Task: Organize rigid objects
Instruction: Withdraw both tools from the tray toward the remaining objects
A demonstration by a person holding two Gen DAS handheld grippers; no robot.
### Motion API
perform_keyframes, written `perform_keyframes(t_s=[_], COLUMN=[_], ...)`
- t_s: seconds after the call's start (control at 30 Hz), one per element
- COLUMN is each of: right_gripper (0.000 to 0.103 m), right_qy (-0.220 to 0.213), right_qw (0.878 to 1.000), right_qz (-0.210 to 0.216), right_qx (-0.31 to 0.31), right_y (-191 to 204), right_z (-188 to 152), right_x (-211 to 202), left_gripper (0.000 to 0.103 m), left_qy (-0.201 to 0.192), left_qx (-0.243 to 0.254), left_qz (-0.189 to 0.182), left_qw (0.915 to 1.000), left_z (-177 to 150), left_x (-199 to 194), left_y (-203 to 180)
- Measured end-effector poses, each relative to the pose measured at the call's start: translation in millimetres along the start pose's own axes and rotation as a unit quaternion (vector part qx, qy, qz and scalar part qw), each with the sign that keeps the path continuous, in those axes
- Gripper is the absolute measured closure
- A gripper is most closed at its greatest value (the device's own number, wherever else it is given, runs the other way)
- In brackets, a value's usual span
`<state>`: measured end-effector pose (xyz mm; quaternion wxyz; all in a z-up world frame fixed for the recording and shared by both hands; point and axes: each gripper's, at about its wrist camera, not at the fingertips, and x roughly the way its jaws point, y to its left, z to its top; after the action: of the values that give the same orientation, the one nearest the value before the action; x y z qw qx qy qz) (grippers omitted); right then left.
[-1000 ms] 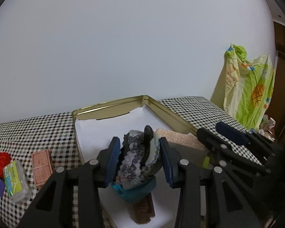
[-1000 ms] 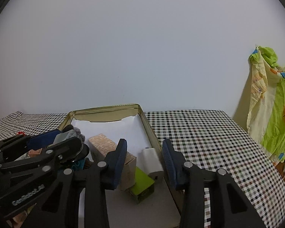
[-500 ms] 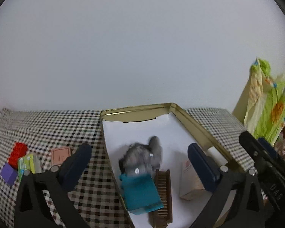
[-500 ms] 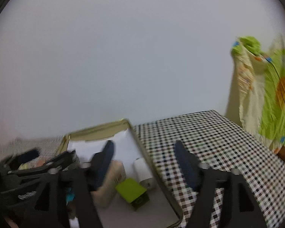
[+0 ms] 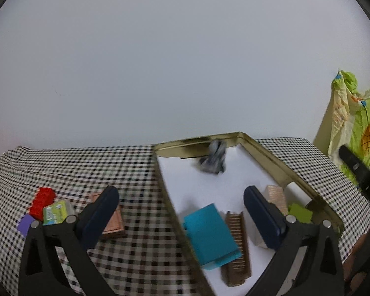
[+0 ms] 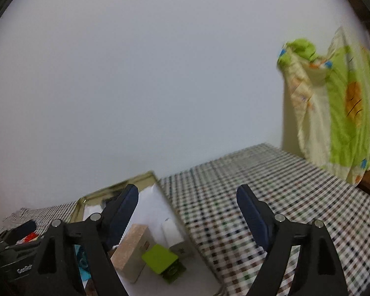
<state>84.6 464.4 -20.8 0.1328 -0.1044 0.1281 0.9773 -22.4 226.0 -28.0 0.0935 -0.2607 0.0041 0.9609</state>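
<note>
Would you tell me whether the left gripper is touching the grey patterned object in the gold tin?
Apart. The left wrist view shows the left gripper wide open and empty, with bare white lining between it and the grey patterned object at the gold tin's far end.

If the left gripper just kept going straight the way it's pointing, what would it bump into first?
Probably the gold tin's near left wall, just beside the teal box. The left gripper is open and empty; depth is hard to judge.

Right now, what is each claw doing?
Left claw: open, holding nothing.
Right claw: open, holding nothing.
</note>
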Motion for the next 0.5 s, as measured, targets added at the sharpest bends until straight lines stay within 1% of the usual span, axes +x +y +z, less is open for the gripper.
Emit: perform_keyframes(t_s=[0.1,0.17,0.33,0.5], right_gripper=[0.019,0.018,0.018,0.018], right_qy=[-0.047,-0.062,-0.068,-0.094], right_qw=[0.999,0.997,0.996,0.993], right_qz=[-0.028,-0.043,-0.055,-0.071], right_qx=[-0.005,-0.007,-0.007,-0.006], right_y=[-2,-1,1,6], right_z=[3,2,-1,-5], right_x=[-13,-17,-24,-39], left_gripper=[0.001,0.001,0.001,0.001], left_qy=[-0.011,-0.013,-0.019,-0.026], left_qx=[0.004,0.004,0.006,0.011], left_qz=[0.016,0.022,0.04,0.055], left_qw=[0.9998,0.9997,0.999,0.9981], left_z=[-3,-4,-7,-11], left_x=[-5,-4,-6,-10], left_y=[11,13,26,34])
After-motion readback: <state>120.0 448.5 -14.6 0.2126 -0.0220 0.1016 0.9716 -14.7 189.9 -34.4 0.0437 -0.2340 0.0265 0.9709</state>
